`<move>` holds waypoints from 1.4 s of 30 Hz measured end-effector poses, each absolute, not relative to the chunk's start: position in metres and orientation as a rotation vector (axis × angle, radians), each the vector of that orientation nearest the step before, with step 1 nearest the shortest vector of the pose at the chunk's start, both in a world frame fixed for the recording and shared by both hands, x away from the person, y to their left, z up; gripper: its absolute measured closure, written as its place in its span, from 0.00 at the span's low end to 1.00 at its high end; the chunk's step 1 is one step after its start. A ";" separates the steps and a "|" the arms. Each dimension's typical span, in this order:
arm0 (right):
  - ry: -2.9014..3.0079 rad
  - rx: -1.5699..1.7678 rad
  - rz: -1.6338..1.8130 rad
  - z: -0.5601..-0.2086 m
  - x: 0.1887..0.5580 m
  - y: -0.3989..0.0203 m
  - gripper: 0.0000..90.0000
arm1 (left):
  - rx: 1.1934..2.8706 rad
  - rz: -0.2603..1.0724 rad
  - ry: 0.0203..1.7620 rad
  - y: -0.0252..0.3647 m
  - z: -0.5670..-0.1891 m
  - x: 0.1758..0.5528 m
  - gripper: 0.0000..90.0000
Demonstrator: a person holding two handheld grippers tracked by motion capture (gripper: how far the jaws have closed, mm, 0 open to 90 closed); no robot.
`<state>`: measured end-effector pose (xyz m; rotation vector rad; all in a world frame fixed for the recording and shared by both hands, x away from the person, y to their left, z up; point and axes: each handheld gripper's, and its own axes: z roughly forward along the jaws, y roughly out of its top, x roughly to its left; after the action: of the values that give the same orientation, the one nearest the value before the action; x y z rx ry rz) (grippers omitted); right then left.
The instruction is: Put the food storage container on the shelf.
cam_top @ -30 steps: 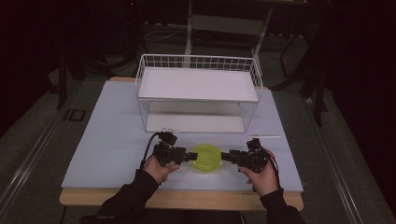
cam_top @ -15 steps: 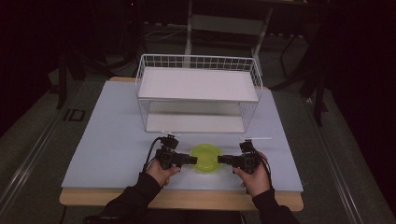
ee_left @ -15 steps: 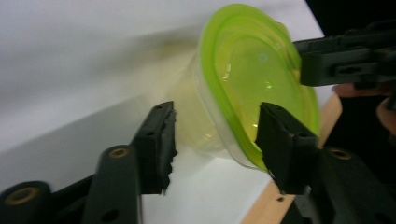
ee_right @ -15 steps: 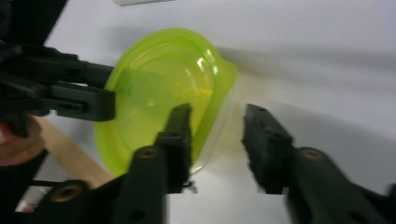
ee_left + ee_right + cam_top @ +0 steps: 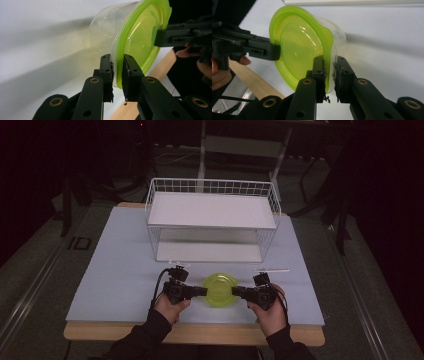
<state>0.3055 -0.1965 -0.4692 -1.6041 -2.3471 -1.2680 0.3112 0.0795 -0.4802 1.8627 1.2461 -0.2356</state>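
A clear round container with a lime-green lid point(image 5: 219, 290) sits on the table near its front edge, between my two grippers. My left gripper point(image 5: 204, 291) comes in level from the left. Its jaws have just been closing and now pinch the lid's rim point(image 5: 140, 37), as the left gripper point(image 5: 117, 72) view shows up close. My right gripper point(image 5: 235, 292) comes in from the right. Its jaws have also just been closing and clamp the opposite edge of the lid point(image 5: 297, 47), seen at the right gripper point(image 5: 330, 72). Each gripper view shows the other gripper on the far rim.
A white wire basket point(image 5: 212, 195) with an upper and a lower shelf stands behind the container at mid-table. A thin white stick point(image 5: 271, 269) lies just behind my right hand. The pale blue table top point(image 5: 115, 265) ends in a wooden front edge by my wrists.
Both grippers' jaws have closed from wide apart onto the lid's rim. The right hand has edged in towards the container. The container stays in place.
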 end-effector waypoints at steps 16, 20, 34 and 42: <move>-2.352 -1.534 -1.412 -0.417 0.312 -0.188 0.89 | 1.805 -0.177 1.208 0.096 -0.425 0.315 0.91; -2.348 -1.517 -1.435 -0.402 0.317 -0.184 0.89 | 1.803 -0.165 1.203 0.100 -0.411 0.318 0.91; -2.354 -1.527 -1.500 -0.345 0.350 -0.166 0.89 | 1.752 -0.108 1.219 0.115 -0.353 0.344 0.91; -2.345 -1.560 -1.519 -0.322 0.373 -0.159 0.89 | 1.740 -0.059 1.265 0.116 -0.321 0.365 0.91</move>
<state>0.3733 -0.1591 -0.3224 -1.5604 -2.3447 -1.5193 0.3648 0.1160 -0.3214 1.7398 1.2654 -0.0590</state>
